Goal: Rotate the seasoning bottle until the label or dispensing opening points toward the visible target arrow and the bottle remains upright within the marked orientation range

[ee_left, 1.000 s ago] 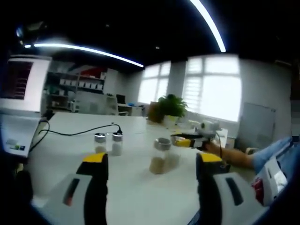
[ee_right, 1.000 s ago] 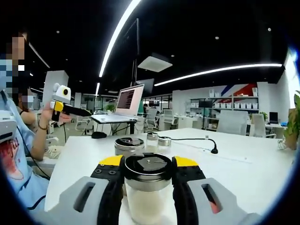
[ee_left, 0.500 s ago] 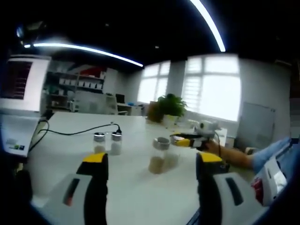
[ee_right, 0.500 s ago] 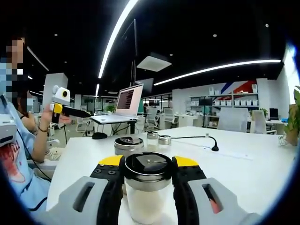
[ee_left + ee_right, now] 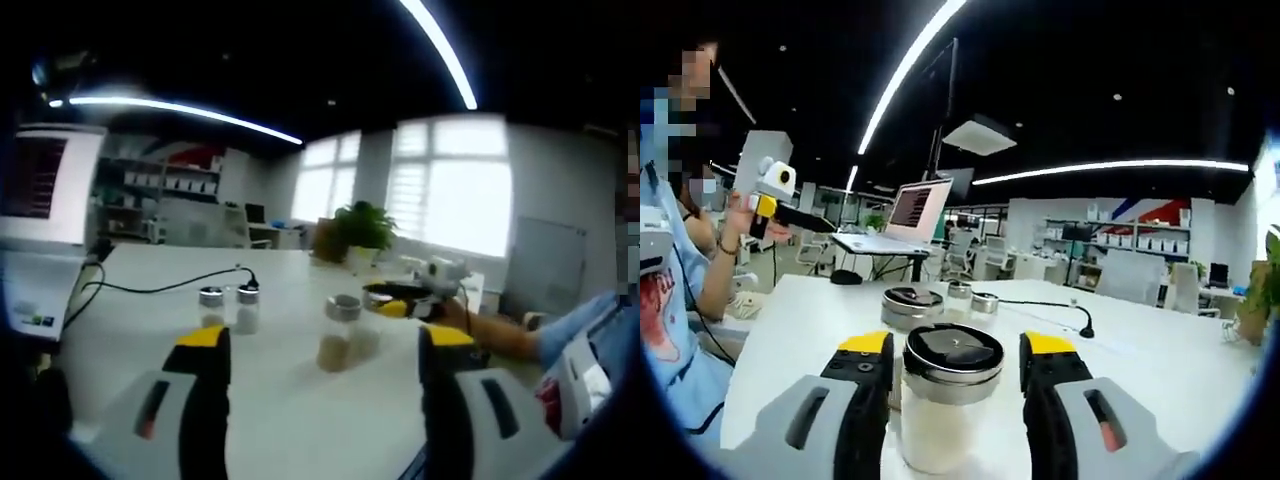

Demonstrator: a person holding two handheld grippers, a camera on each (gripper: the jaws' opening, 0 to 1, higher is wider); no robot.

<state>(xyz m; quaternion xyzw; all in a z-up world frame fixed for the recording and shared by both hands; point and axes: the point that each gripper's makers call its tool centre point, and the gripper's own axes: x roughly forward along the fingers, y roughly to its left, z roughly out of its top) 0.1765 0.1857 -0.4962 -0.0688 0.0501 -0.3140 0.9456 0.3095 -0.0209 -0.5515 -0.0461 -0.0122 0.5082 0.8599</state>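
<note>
A glass seasoning bottle [image 5: 948,410] with white contents and a metal lid stands upright on the white table [image 5: 1160,380]. My right gripper [image 5: 956,345] is open around it, with a narrow gap between each jaw and the lid. In the left gripper view, the right gripper [image 5: 395,298] shows beyond a jar of brown seasoning [image 5: 338,336]. My left gripper [image 5: 326,338] is open and empty, well back from that jar. A person's hand holds the left gripper [image 5: 767,203] up off the table at the left.
A second metal-lidded jar [image 5: 912,303] and two small shakers [image 5: 973,297] stand behind the bottle. A black cable [image 5: 1045,304] crosses the table. A laptop [image 5: 902,218] is on a stand at the far left, and a potted plant [image 5: 362,228] stands at the table's far end.
My right gripper's jaws have parted from the bottle's lid, letting it go. The right gripper view has shifted slightly. The left gripper is unchanged.
</note>
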